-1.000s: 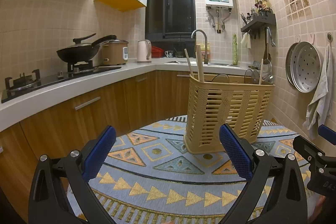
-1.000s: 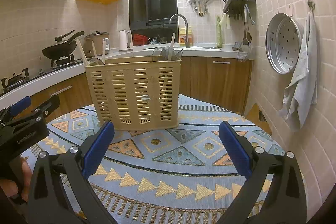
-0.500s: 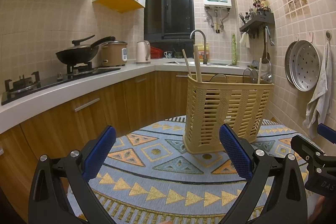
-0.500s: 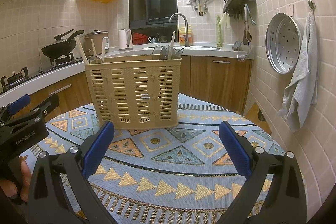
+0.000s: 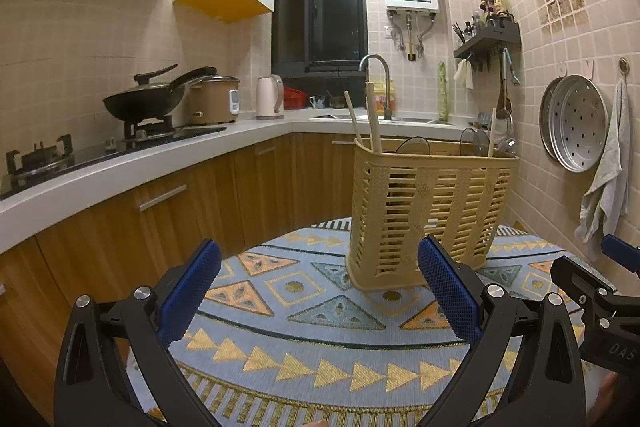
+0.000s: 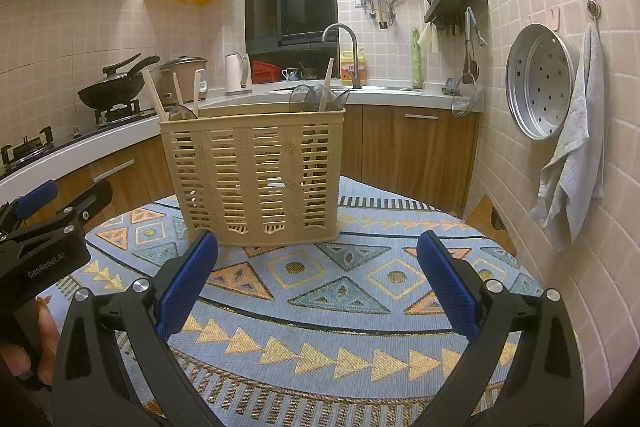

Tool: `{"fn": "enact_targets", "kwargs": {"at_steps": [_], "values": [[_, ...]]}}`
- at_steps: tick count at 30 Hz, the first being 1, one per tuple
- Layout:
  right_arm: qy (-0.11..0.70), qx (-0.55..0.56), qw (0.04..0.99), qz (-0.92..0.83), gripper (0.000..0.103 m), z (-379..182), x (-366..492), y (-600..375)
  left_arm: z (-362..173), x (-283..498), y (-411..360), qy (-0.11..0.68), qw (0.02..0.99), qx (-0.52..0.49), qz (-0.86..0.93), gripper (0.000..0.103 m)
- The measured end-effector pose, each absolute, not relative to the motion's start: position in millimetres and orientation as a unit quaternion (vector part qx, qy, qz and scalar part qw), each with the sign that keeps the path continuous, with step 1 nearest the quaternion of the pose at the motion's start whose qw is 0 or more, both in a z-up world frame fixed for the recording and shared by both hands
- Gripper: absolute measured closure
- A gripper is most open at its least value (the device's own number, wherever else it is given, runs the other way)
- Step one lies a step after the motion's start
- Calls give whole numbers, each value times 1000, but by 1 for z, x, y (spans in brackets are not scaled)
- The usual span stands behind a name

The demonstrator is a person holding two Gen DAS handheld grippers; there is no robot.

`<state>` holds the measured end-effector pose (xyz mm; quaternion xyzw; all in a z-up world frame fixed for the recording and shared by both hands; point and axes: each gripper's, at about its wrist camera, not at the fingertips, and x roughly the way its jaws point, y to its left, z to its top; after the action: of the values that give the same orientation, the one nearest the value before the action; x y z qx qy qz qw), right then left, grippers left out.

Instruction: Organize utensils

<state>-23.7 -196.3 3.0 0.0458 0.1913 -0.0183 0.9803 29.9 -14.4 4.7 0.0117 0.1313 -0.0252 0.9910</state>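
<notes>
Two grippers, our left gripper and right gripper, hang spread wide and empty above open patterned cloth, near the utensil basket toward the table's far edge.

My left wrist camera looks forward over the patterned tabletop at the basket from its left corner; my right wrist camera faces its broad side, nearer; both share basket, sink and tiled wall.
</notes>
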Motion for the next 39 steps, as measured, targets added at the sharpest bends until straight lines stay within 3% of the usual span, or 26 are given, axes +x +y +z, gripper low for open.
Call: {"fn": "enact_targets", "kwargs": {"at_steps": [39], "values": [[194, 49, 980, -22, 8, 3, -23, -197, 4, 29, -16, 133, 991, 15, -27, 7]]}}
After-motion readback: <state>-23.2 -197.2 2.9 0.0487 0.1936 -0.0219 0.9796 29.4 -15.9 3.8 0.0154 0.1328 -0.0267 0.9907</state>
